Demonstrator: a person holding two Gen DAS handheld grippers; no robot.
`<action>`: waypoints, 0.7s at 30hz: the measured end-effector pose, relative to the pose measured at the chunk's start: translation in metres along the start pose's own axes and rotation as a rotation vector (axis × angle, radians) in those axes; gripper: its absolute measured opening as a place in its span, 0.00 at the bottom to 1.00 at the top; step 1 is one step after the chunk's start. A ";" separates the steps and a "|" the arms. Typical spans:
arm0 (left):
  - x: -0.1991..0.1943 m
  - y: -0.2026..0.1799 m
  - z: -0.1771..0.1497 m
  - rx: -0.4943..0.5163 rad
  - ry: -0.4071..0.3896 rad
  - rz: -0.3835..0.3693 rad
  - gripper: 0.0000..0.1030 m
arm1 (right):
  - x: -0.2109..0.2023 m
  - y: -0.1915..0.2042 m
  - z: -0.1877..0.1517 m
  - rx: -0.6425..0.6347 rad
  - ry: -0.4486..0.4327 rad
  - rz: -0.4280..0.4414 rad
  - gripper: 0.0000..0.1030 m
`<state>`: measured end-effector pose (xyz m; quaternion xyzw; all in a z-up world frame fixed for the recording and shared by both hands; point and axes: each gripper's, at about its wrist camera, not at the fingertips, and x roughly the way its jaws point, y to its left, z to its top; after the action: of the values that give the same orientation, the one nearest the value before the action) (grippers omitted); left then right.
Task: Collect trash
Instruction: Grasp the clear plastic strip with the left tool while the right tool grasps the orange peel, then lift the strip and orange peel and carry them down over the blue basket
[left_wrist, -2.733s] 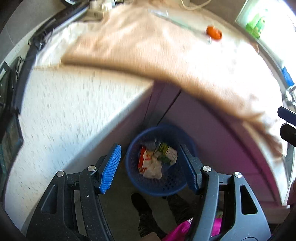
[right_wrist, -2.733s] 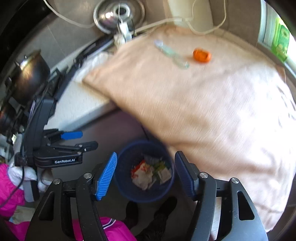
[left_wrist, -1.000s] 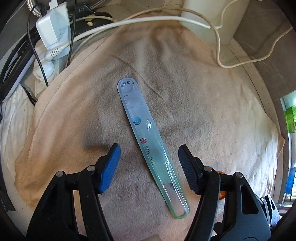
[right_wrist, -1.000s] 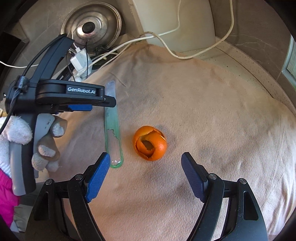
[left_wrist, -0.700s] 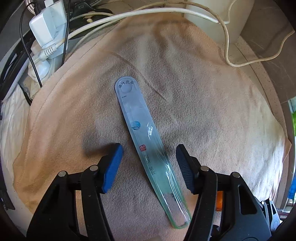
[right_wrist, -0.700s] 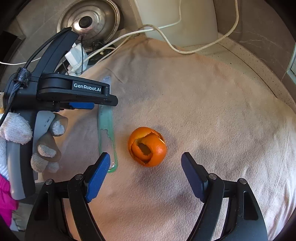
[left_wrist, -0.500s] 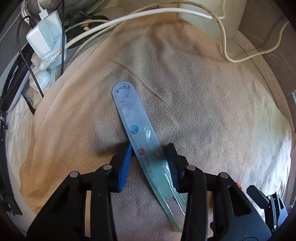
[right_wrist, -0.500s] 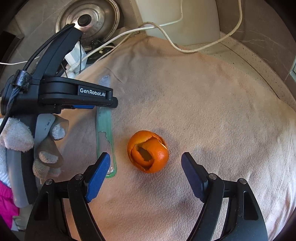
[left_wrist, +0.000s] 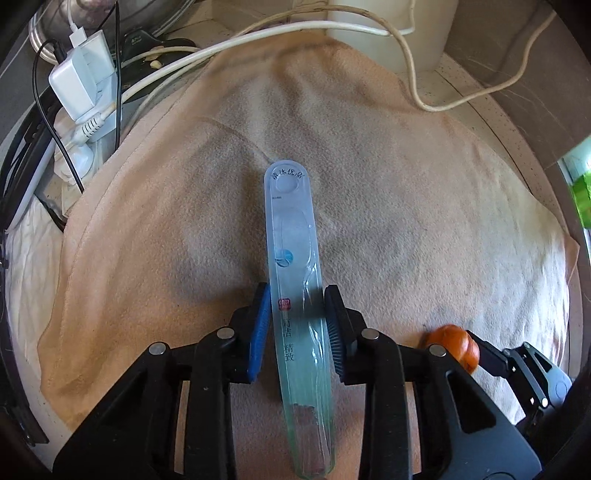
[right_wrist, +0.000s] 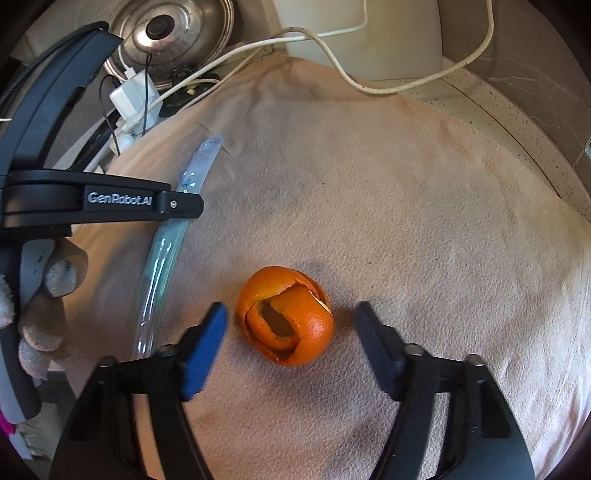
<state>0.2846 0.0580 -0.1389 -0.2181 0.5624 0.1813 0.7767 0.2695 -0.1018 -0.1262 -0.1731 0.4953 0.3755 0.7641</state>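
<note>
A long clear plastic toothbrush package (left_wrist: 293, 258) with printed Chinese characters lies on a beige towel (left_wrist: 406, 206). My left gripper (left_wrist: 297, 321) is shut on the package across its width, about the middle of its length. The package also shows in the right wrist view (right_wrist: 173, 221), partly behind the left gripper's body. A curled orange peel (right_wrist: 286, 319) lies on the towel (right_wrist: 406, 206). My right gripper (right_wrist: 290, 317) is open, with a finger on each side of the peel and gaps between them. The peel also shows in the left wrist view (left_wrist: 452, 345).
White cables (left_wrist: 258, 33) and a charger plug (left_wrist: 79, 88) on a power strip lie at the towel's far left. A steel pot lid (right_wrist: 166, 33) and a cream appliance (right_wrist: 369, 33) stand at the back. The counter edge (right_wrist: 517, 122) runs along the right.
Both grippers moved from over the blue trash basket to the towel. The left gripper closed on the plastic package. The right gripper advanced around the orange peel and has narrowed.
</note>
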 end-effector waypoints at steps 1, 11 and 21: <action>-0.003 -0.002 -0.003 0.007 -0.005 -0.003 0.28 | -0.001 0.000 0.000 0.004 -0.003 0.011 0.45; -0.039 0.001 -0.031 0.047 -0.033 -0.084 0.28 | -0.031 -0.009 -0.009 0.077 -0.080 0.037 0.42; -0.066 0.010 -0.063 0.077 -0.043 -0.143 0.28 | -0.075 0.001 -0.034 0.125 -0.169 0.054 0.41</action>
<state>0.2093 0.0296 -0.0944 -0.2235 0.5352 0.1083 0.8074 0.2305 -0.1527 -0.0748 -0.0793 0.4562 0.3774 0.8019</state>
